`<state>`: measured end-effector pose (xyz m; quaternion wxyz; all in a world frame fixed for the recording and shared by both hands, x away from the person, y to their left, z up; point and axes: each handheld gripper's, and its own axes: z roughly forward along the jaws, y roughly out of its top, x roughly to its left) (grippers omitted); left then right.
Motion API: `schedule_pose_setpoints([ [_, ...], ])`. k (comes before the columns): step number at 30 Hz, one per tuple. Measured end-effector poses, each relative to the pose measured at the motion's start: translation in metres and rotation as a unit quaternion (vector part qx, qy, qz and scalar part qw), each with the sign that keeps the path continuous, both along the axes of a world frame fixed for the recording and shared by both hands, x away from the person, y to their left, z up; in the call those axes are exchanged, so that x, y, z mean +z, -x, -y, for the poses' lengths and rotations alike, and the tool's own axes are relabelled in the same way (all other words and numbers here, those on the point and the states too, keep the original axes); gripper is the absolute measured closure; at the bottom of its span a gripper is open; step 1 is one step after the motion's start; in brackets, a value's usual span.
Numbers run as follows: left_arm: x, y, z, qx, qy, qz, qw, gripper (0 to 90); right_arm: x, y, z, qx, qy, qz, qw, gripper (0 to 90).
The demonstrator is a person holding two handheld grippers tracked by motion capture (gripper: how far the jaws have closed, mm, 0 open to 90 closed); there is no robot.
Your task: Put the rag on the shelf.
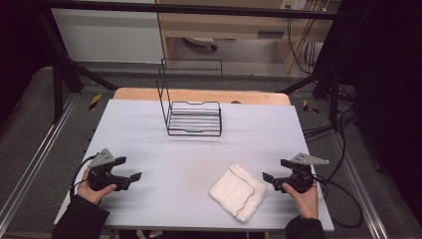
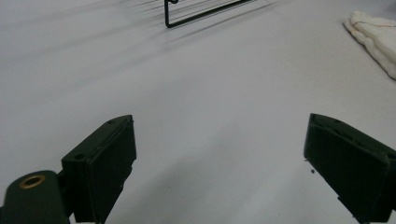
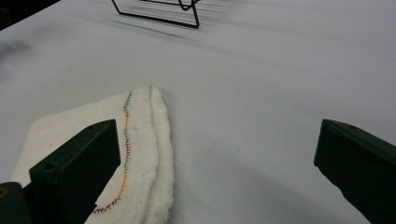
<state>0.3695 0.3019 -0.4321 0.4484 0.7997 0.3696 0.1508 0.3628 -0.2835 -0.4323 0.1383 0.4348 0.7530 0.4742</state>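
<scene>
Right gripper (image 1: 273, 175): jaws wide apart, nothing held, near right edge of table (image 1: 164, 169), just beside cloth (image 1: 238, 191).
Left gripper (image 1: 130, 169): jaws wide apart too, nothing held, near left edge, well apart from cloth.
Work looks not started: cloth lies flat, untouched, near front edge toward right. Grab comes next.
Cloth: white, soft, fluffy, folded in square, red stitch line by edge.
Rack (image 1: 193, 117): thin black wire, bare, toward back edge, middle.
Table: smooth, pale grey.

One folded white cloth (image 1: 238, 191) (stitched along its edge), one black wire rack (image 1: 193, 117), two grippers, left (image 1: 130, 169) and right (image 1: 272, 171), on one table (image 1: 149, 134).
</scene>
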Motion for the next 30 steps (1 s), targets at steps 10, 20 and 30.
schedule_pose_setpoints([
  [10, 0.001, 0.001, 0.001, -0.001, -0.002, 0.003, 1.0, 9.4, 0.001, 0.001, -0.005, 0.001, 0.011, -0.003, 0.9999, 1.4],
  [20, -0.001, 0.001, 0.006, -0.007, -0.007, 0.0, 1.0, 9.4, 0.006, 0.001, -0.031, 0.025, 0.029, -0.008, 0.9992, 4.7],
  [30, -0.002, 0.001, 0.007, -0.007, -0.008, -0.002, 0.9999, 9.5, 0.006, -0.013, -0.058, 0.034, 0.037, -0.029, 0.9984, 19.1],
])
